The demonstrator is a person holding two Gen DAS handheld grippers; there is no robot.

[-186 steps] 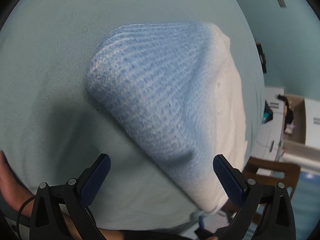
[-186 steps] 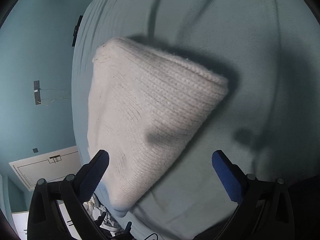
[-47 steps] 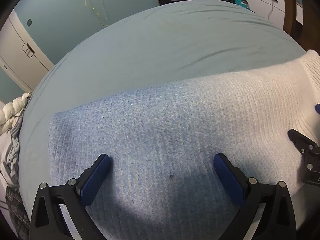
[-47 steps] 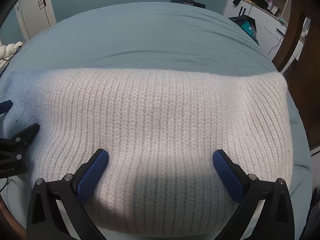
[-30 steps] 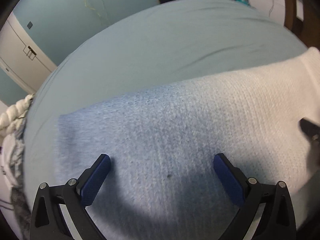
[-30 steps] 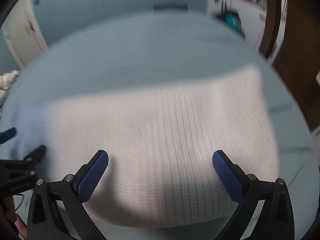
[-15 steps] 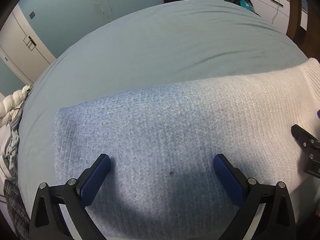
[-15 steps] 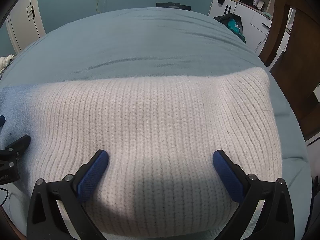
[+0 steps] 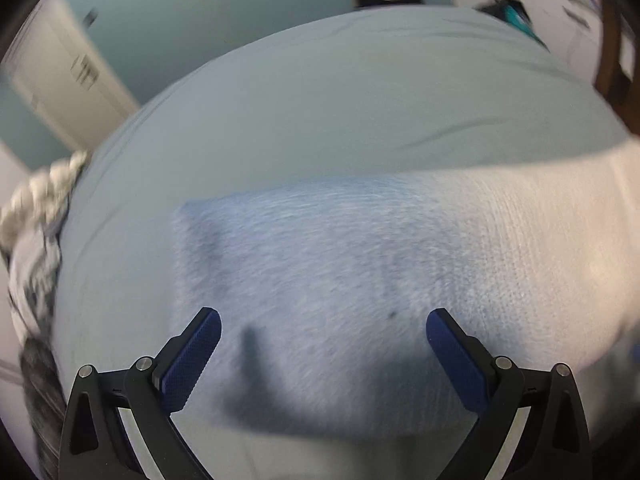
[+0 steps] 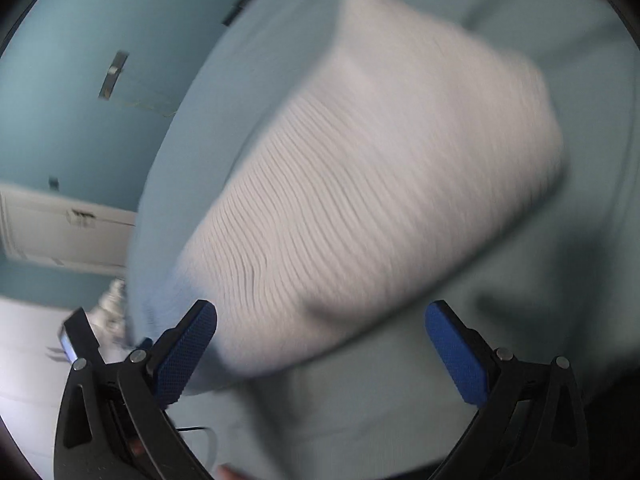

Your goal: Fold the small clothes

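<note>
A folded knit garment, blue at one end and white at the other, lies flat on the pale teal bed. In the left wrist view its blue part (image 9: pixel 320 264) fills the middle. My left gripper (image 9: pixel 324 344) is open and empty, hovering over the garment's near edge. In the right wrist view the white part (image 10: pixel 380 184) runs diagonally up to the right. My right gripper (image 10: pixel 320 340) is open and empty, above the garment's near end, with bare sheet under its right finger. Both views are motion-blurred.
The teal bed sheet (image 9: pixel 340 112) spreads beyond the garment. A pile of other clothes (image 9: pixel 36 232) lies at the bed's left edge. A white cabinet door (image 10: pixel 60 224) and teal wall stand behind. Brown wooden furniture (image 9: pixel 612 40) is at the far right.
My right gripper has swung and rolled sharply, so the garment now lies diagonally in its view. My left gripper has drawn back and shifted left a little. Both stay open.
</note>
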